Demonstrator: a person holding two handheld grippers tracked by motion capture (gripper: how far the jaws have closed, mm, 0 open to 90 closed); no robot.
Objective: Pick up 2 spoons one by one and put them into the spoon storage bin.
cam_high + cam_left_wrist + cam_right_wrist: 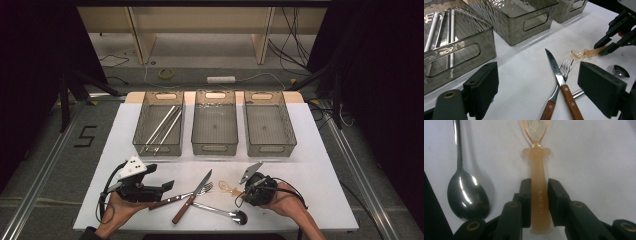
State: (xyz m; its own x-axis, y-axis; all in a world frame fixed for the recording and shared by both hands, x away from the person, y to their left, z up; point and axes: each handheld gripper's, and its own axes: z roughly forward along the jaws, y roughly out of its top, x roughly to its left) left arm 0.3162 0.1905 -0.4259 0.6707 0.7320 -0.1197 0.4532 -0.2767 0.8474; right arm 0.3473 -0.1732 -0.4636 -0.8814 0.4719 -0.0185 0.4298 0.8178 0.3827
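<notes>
Under the right gripper (537, 195) on the worktop (320, 150) lies the amber spoon (537, 182) — bowl cut off in the right gripper view, fingers closed on its handle. Steel spoon (467, 195) just beside. Left gripper (537, 92) — fingers open, over crossed knife (557, 75) and fork (564, 70).

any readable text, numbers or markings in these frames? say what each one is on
"LUSN" as best it reads, faint raised letters along the handle of the amber plastic spoon between the right gripper's jaws; the last letters are uncertain.
"5": black tape mark on the floor left of the table.
No readable print on the three bins, the knife, the fork or the metal spoon.
</notes>
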